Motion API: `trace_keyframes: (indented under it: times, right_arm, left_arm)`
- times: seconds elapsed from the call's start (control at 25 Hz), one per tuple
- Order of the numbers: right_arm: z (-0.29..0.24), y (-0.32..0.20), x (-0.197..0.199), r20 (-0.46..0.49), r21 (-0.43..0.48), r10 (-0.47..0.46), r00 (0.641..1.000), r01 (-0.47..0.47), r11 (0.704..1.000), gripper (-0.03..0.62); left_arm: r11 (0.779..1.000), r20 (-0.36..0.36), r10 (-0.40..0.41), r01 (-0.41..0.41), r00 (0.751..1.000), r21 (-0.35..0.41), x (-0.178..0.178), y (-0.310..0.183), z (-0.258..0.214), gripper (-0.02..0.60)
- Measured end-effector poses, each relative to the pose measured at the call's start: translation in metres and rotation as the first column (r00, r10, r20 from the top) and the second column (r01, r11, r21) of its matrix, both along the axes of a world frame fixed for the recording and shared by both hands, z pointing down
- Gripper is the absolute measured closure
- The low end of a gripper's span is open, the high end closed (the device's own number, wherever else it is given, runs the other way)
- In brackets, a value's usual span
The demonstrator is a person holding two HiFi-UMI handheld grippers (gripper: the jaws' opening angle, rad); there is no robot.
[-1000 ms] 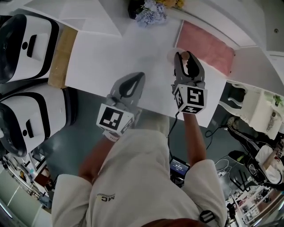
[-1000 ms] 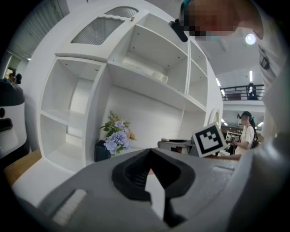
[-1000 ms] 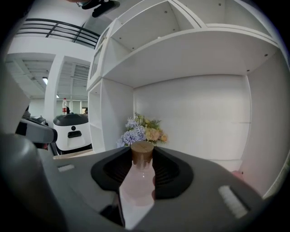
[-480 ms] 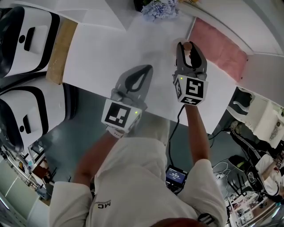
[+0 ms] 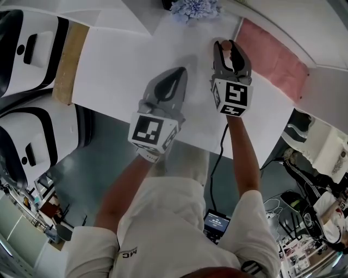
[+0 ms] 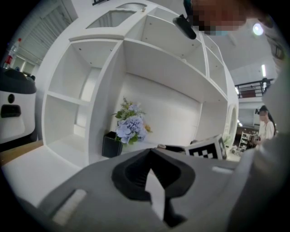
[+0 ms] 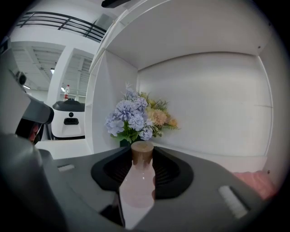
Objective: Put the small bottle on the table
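Observation:
The small bottle (image 7: 137,183) is pale pink with a brown cork (image 7: 142,152). It lies along the jaws of my right gripper (image 7: 142,150), cork toward the tips, and the gripper is shut on it. In the head view the right gripper (image 5: 230,45) hovers over the far right part of the white table (image 5: 122,59), and only the bottle's top (image 5: 225,45) peeks out between the fingers. My left gripper (image 5: 175,72) is to its left over the table's middle, tips together and holding nothing. The left gripper view shows the left gripper (image 6: 151,152) shut.
A dark pot of blue and yellow flowers (image 5: 196,7) stands at the table's far edge, inside a white shelf unit (image 6: 136,68). A pink cloth (image 5: 274,57) lies at the right. A wooden strip (image 5: 68,62) and white machines (image 5: 24,98) flank the left side.
Both grippers have moved forward over the table toward the flowers, the right one still carrying the bottle. The jaws of both have kept their state.

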State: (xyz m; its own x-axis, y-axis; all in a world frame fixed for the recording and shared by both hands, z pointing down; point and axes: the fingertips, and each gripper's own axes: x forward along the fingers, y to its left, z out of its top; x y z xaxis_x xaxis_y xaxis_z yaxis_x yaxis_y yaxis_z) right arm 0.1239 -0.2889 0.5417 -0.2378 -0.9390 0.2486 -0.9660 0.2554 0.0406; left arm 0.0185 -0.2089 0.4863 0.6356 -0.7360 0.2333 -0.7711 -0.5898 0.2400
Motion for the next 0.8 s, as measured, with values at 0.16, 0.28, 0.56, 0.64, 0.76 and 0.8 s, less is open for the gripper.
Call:
trace_keyframes:
  times: [0.16, 0.28, 0.56, 0.64, 0.76, 0.8]
  right_arm:
    - [0.013, -0.017, 0.003, 0.001, 0.001, -0.002, 1.0, 0.002, 1.0, 0.454]
    - [0.02, -0.031, 0.003, 0.007, 0.002, 0.003, 1.0, -0.003, 1.0, 0.454]
    - [0.025, -0.06, 0.009, 0.02, 0.019, 0.028, 0.999, -0.029, 0.999, 0.454]
    - [0.028, -0.067, 0.012, 0.022, 0.024, 0.036, 0.999, -0.037, 0.999, 0.454]
    - [0.036, -0.076, 0.016, 0.018, 0.021, 0.051, 0.999, -0.051, 0.998, 0.453]
    - [0.038, -0.079, 0.017, 0.016, 0.019, 0.055, 0.998, -0.055, 0.998, 0.453]
  left_arm:
    - [1.0, 0.001, -0.018, 0.018, 1.0, 0.01, 0.006, -0.014, 0.009, 0.581]
    - [0.999, -0.005, -0.02, 0.02, 1.0, 0.026, 0.011, -0.023, 0.014, 0.581]
    - [0.998, 0.003, -0.035, 0.035, 0.999, 0.045, 0.019, -0.047, 0.026, 0.581]
    - [0.998, 0.007, -0.034, 0.034, 0.999, 0.047, 0.021, -0.054, 0.03, 0.581]
    - [0.998, 0.018, -0.033, 0.032, 0.999, 0.048, 0.023, -0.061, 0.037, 0.581]
    - [0.998, 0.021, -0.034, 0.033, 0.999, 0.047, 0.023, -0.064, 0.038, 0.581]
